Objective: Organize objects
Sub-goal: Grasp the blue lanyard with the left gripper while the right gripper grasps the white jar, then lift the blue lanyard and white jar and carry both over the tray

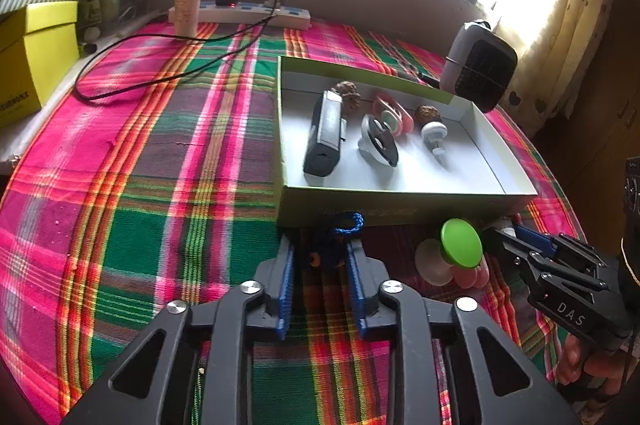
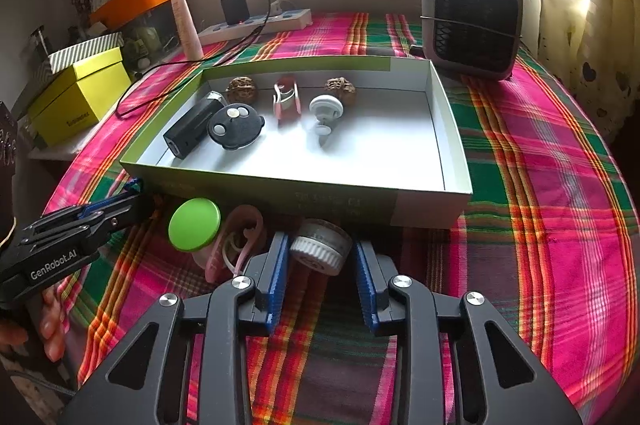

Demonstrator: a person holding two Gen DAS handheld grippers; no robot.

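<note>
A small dark-blue knitted charm [image 1: 326, 257] with a blue cord loop lies on the plaid cloth just before the box. My left gripper [image 1: 320, 245] is shut on it, and shows again in the right wrist view [image 2: 136, 199]. My right gripper [image 2: 320, 245] is shut on a white ridged round cap [image 2: 320, 253] in front of the box; it also shows in the left wrist view [image 1: 508, 231]. Between the two grippers lie a green round lid [image 2: 194, 224] and pink clips [image 2: 244, 233]. The shallow box [image 2: 280, 191] holds a black device [image 2: 192, 125], a black round fob [image 2: 236, 125], a pink clip, a white hook and two walnuts.
A small heater [image 2: 474, 21] stands behind the box at the right. A power strip [image 2: 256, 23] with a charger and black cable runs along the back wall beside a tall tube [image 2: 188, 25]. A yellow box [image 2: 80, 93] sits at the left edge. A person's hands hold both grippers.
</note>
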